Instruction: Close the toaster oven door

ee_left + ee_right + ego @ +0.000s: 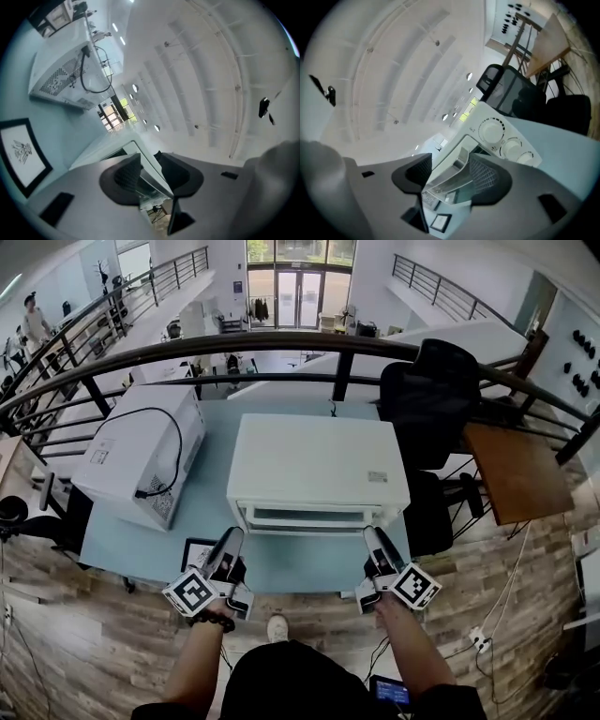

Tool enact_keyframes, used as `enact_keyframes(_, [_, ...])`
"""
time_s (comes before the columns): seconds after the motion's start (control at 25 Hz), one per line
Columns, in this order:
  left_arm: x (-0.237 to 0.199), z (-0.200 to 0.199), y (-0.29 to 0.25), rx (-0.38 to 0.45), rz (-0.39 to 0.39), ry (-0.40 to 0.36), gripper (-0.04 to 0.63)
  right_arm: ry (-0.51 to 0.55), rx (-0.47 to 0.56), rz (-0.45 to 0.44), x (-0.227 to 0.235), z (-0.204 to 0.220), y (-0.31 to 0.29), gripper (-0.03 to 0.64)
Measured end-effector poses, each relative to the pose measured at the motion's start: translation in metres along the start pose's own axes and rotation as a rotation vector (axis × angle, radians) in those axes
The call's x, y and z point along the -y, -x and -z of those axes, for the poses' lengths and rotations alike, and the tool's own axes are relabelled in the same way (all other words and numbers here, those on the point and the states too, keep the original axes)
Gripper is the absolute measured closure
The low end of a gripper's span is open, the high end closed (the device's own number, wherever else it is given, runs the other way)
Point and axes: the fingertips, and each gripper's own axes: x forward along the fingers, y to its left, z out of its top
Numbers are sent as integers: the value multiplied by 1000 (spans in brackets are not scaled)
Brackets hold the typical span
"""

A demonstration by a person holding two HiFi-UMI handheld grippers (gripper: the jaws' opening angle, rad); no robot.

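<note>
Upper gallery of an open-plan office building: a dark metal railing curves round an atrium, with glass entrance doors on the level below. Black office chair, wooden desk, wood-plank floor. A pale blue table carries a toaster oven, laid out like a test bench.

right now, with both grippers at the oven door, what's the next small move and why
Probably tip the toaster oven door the last bit up and in until it sits flush. It looks ajar, the left gripper pinches its edge, and the right gripper stands open around the handle, not pressing.
</note>
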Motion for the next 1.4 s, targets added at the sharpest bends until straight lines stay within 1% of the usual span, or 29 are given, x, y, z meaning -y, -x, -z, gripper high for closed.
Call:
enact_keyframes(0.04, [5, -3, 2, -3, -3, -89, 453, 46, 7, -10, -5, -5, 6, 371])
enact_keyframes(0.08, [15, -6, 2, 1, 20, -161, 454, 83, 18, -26, -12, -10, 12, 374])
enact_keyframes(0.12, [25, -8, 2, 8, 43, -215, 454, 117, 29, -44, -18, -14, 18, 383])
enact_keyframes(0.2, [39, -8, 8, 18, 53, -304, 463, 197, 48, -63, -30, -20, 31, 402])
enact_keyframes(0.32, [55, -6, 23, 27, 31, -457, 485, 320, 73, -75, -47, -27, 55, 433])
enact_keyframes(0.44, [73, -1, 41, 42, 11, -599, 508, 406, 95, -77, -59, -30, 80, 460])
enact_keyframes(0.52, [84, 3, 54, 53, -2, -681, 517, 456, 99, -84, -65, -30, 94, 474])
enact_keyframes(0.6, [93, 8, 68, 61, -13, -743, 522, 516, 97, -92, -71, -28, 108, 488])
enact_keyframes(0.72, [105, 15, 94, 84, -34, -784, 528, 578, 103, -99, -82, -24, 131, 508])
enact_keyframes(0.88, [115, 26, 126, 120, -79, -836, 538, 589, 125, -110, -90, -23, 158, 554])
enact_keyframes(1.04, [121, 40, 148, 118, -105, -865, 543, 614, 120, -123, -96, -14, 180, 586])
enact_keyframes(1.24, [132, 55, 165, 107, -111, -887, 548, 609, 124, -118, -96, -10, 200, 611])
enact_keyframes(1.4, [137, 48, 172, 101, -95, -902, 554, 604, 134, -112, -102, -4, 203, 618])
